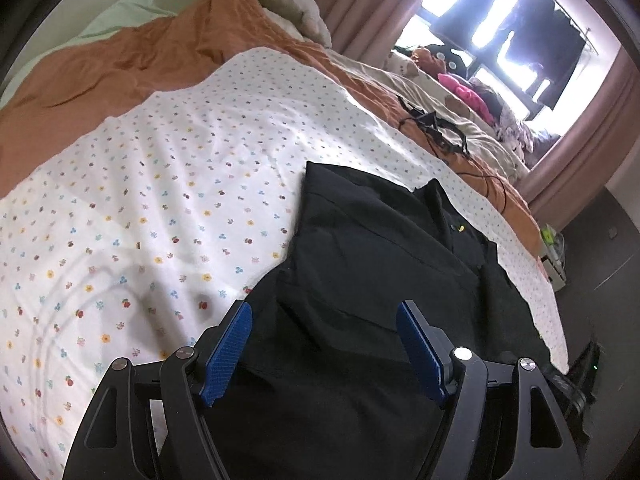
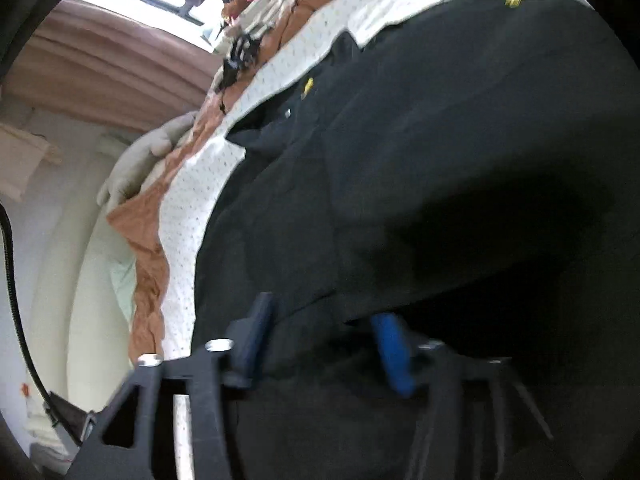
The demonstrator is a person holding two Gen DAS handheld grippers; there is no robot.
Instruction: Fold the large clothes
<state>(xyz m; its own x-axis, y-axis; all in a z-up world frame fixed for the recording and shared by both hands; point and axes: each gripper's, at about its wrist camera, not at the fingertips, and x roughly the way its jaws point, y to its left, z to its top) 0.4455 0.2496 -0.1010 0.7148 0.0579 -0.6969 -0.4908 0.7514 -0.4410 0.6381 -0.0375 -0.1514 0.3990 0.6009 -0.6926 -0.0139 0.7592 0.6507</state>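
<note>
Bedroom, curtained window behind | floral sheet [image 1: 160, 184] covered bed as folding surface | black garment [image 1: 360, 280] lay flat beneath both tools | left hand-held gripper [image 1: 324, 344] wide, empty, above near hem | right hand-held gripper [image 2: 324, 340] parted, nothing visibly pinched, probably between grasps.

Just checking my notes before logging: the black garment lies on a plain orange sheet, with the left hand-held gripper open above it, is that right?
Not quite: the black garment lies on a white floral-print sheet, as the left wrist view shows; the orange cover lies beyond. The left hand-held gripper is indeed open above it.
</note>
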